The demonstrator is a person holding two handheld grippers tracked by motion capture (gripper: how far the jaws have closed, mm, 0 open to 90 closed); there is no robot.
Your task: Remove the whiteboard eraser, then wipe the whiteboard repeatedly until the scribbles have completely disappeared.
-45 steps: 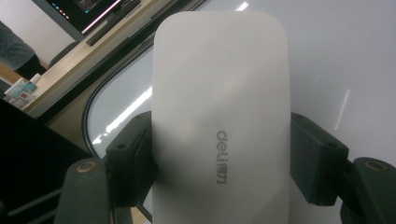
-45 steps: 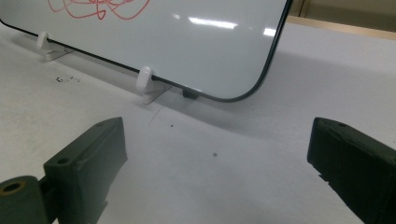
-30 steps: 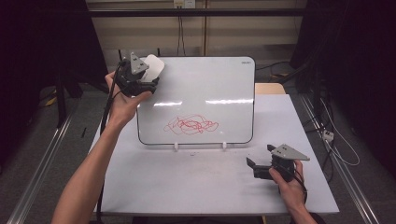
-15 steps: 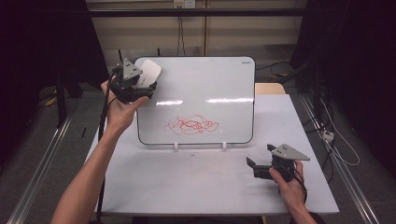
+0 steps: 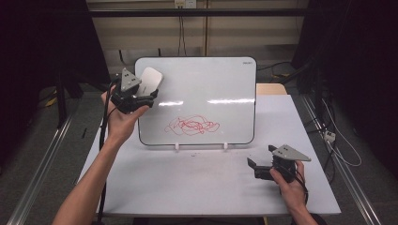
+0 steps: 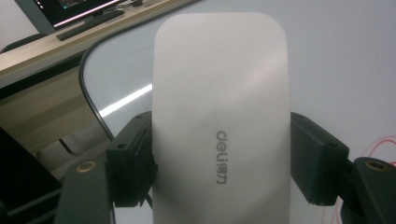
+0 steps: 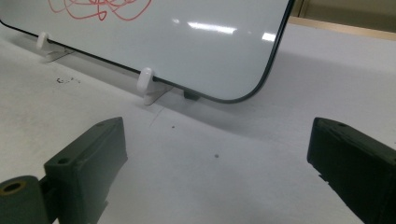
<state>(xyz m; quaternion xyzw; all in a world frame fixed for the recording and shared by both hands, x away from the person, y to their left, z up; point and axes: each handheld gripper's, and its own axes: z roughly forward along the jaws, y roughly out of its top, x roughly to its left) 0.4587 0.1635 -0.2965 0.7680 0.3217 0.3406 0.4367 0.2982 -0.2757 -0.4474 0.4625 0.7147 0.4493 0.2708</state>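
A whiteboard (image 5: 206, 84) stands upright on white feet on the table, with a red scribble (image 5: 192, 125) low on its face. My left gripper (image 5: 149, 93) is at the board's upper left corner, shut on a white eraser (image 5: 150, 80). In the left gripper view the eraser (image 6: 222, 121) sits clamped between both black jaws, close to the board's surface (image 6: 345, 70). Near the table's front right, my right gripper (image 5: 257, 165) rests low with its jaws open and nothing between them. The right gripper view looks at the board's lower corner (image 7: 243, 56) and a white foot (image 7: 145, 84).
The white table (image 5: 197, 187) has bare room in front of the board. A wooden block (image 5: 270, 89) sits behind the board's right side. Cables (image 5: 338, 140) trail off the table's right edge. Metal rails run along both sides of the floor.
My left gripper with the eraser has drifted left and slightly down along the board's upper left corner. The right gripper has stayed put.
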